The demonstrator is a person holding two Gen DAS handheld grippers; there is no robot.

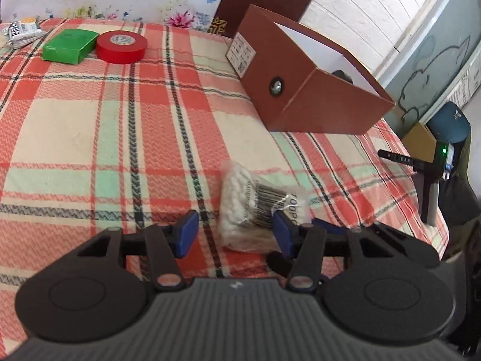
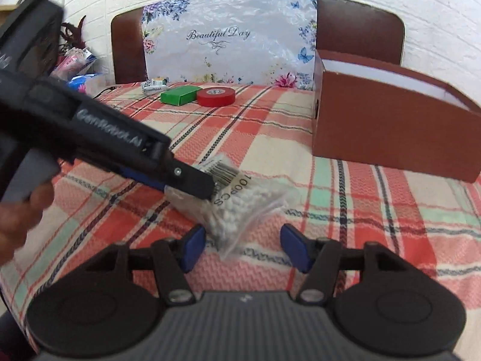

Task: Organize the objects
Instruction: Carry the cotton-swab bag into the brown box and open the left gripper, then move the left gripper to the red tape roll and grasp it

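Note:
A clear bag of cotton swabs [image 1: 249,207] with a barcode label lies on the plaid cloth. My left gripper [image 1: 236,233] is open, its blue pads on either side of the bag's near end. In the right wrist view the bag [image 2: 237,207] lies just ahead of my open, empty right gripper [image 2: 243,246], and the left gripper reaches in from the left over the bag. A brown cardboard box [image 1: 303,81], open on top, stands at the right [image 2: 387,132]. A green box [image 1: 70,45] and a red tape roll [image 1: 121,46] sit at the far side.
A silver snack packet [image 1: 21,31] lies at the far left corner. A floral board [image 2: 228,39] and two brown chair backs [image 2: 359,27] stand behind the table. The table's right edge [image 1: 421,162] drops off near a black handle with a green light.

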